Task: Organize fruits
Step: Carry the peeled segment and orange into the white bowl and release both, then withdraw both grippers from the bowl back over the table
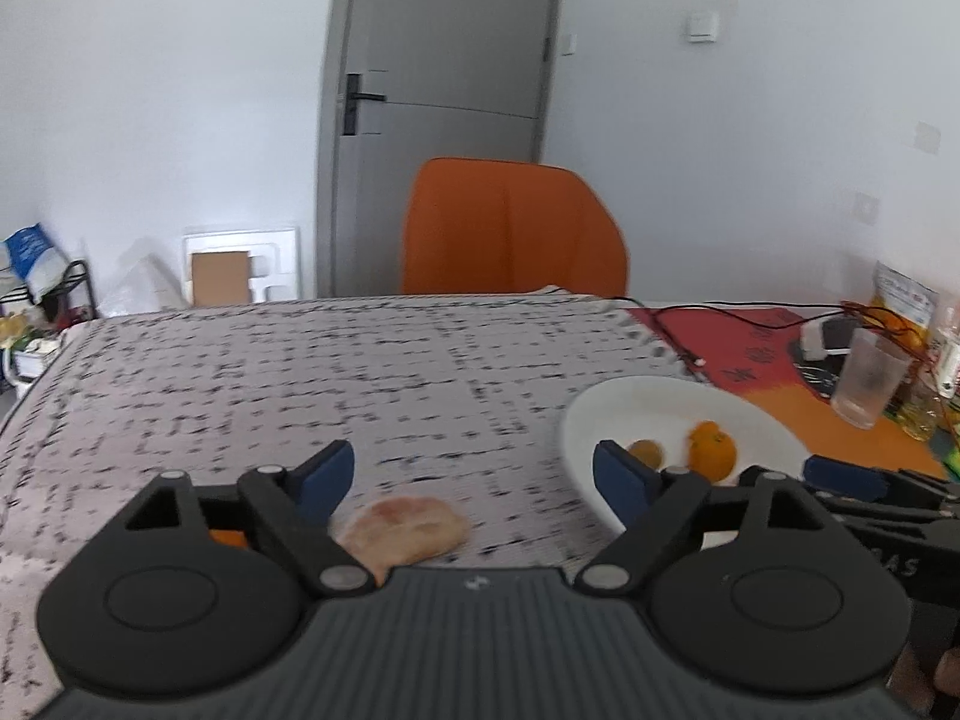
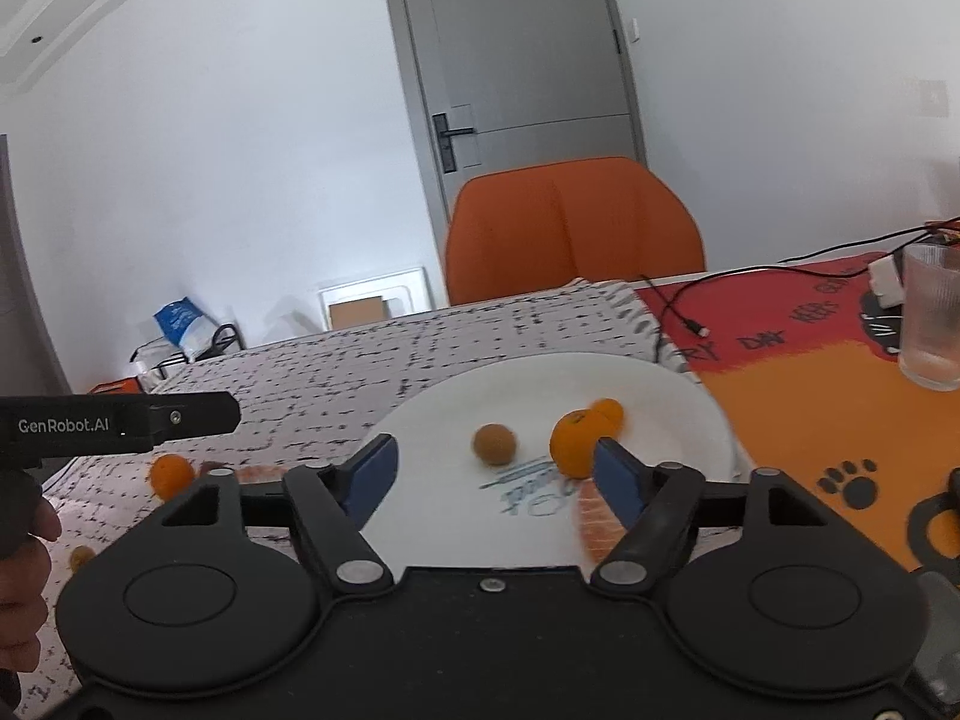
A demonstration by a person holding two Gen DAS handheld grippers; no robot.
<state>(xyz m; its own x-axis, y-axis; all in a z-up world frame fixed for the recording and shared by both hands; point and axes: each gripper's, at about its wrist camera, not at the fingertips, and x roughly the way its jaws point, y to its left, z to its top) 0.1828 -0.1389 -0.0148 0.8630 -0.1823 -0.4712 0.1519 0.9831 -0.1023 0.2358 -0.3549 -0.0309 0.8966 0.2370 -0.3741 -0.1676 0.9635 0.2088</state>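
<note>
plate (image 2: 672,384): white, on tabletop, straddling edge of grey patterned cloth (image 1: 300,372) and red-orange mat (image 2: 780,420); blue print on its near part
oranges: two on plate, touching; bigger one (image 2: 575,443) front, smaller (image 2: 609,409) just behind at 1 o'clock
brown fruit (image 2: 494,444): small, round, on plate, near 9 o'clock of bigger orange, apart from it
pink-orange striped piece (image 2: 594,525): on plate's near part, at 6 o'clock of bigger orange, partly behind right tool's pad; kind unclear
off-plate orange (image 2: 171,474): on cloth, well off at plate's 9 o'clock
small yellowish fruit (image 2: 82,556): on cloth, near lower left edge of right view, blurred
pale pink lump (image 1: 402,531): on cloth, below left tool, close to its left pad; blurred, contact unclear
left tool (image 1: 474,474): blue pads spread wide, nothing between them
right tool (image 2: 495,468): pads spread, over plate, nothing pinched
hand (image 2: 18,564): at left edge of right view, on left tool's grip
glass (image 2: 933,318): clear, upright on mat, 2 o'clock of plate
cable (image 2: 678,306): black, across mat
chair (image 2: 573,228): orange, behind tabletop at 12 o'clock
door (image 2: 528,60): grey, shut, behind chair
</note>
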